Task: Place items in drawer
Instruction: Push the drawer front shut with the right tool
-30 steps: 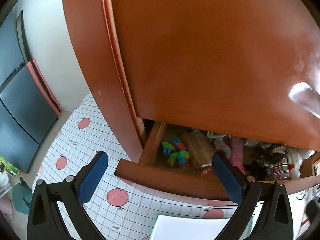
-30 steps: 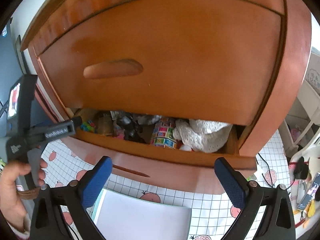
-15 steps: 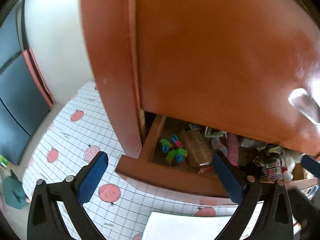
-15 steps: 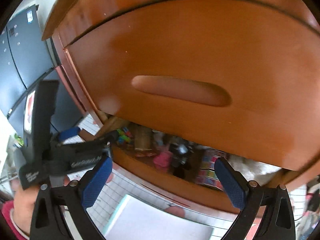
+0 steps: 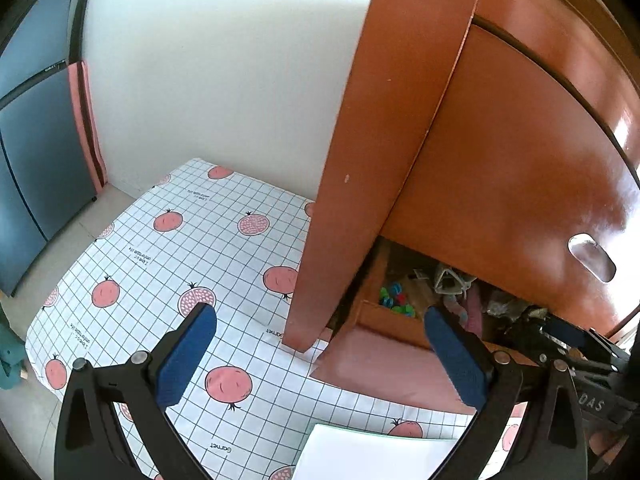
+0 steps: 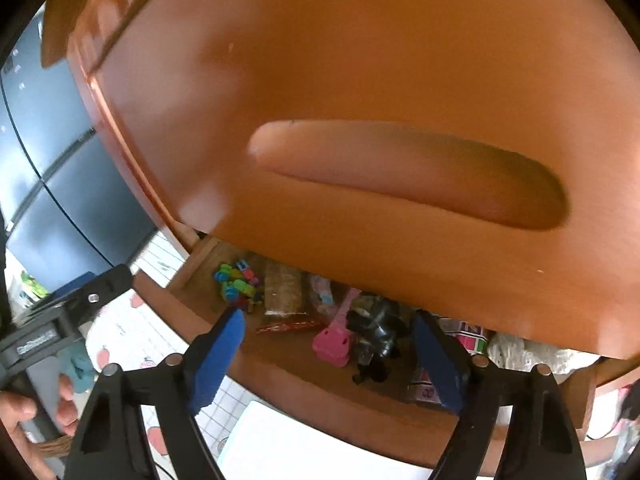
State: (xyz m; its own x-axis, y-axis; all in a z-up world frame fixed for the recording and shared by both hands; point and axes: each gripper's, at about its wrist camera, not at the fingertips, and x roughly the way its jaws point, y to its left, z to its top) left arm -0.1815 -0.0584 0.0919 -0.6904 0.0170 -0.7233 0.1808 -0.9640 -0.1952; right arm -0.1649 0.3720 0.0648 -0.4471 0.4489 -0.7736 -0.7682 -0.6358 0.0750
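Blue-padded right tool (image 6: 326, 350) is empty, its jaws just narrowed a little yet far apart, aimed down into the open drawer (image 6: 280, 364), probably to reach the pink toy (image 6: 334, 342). Left tool (image 5: 320, 354) hangs wide and empty beside, over the fruit-print mat (image 5: 192, 248).

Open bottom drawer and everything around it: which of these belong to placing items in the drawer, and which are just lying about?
Part of the job:
- open drawer
- left hand-held gripper, open, empty
- right hand-held gripper, jaws just narrowed, nothing between them

Just lying about:
- pomegranate-print mat
- white sheet
- closed upper drawer front
- blue cabinet
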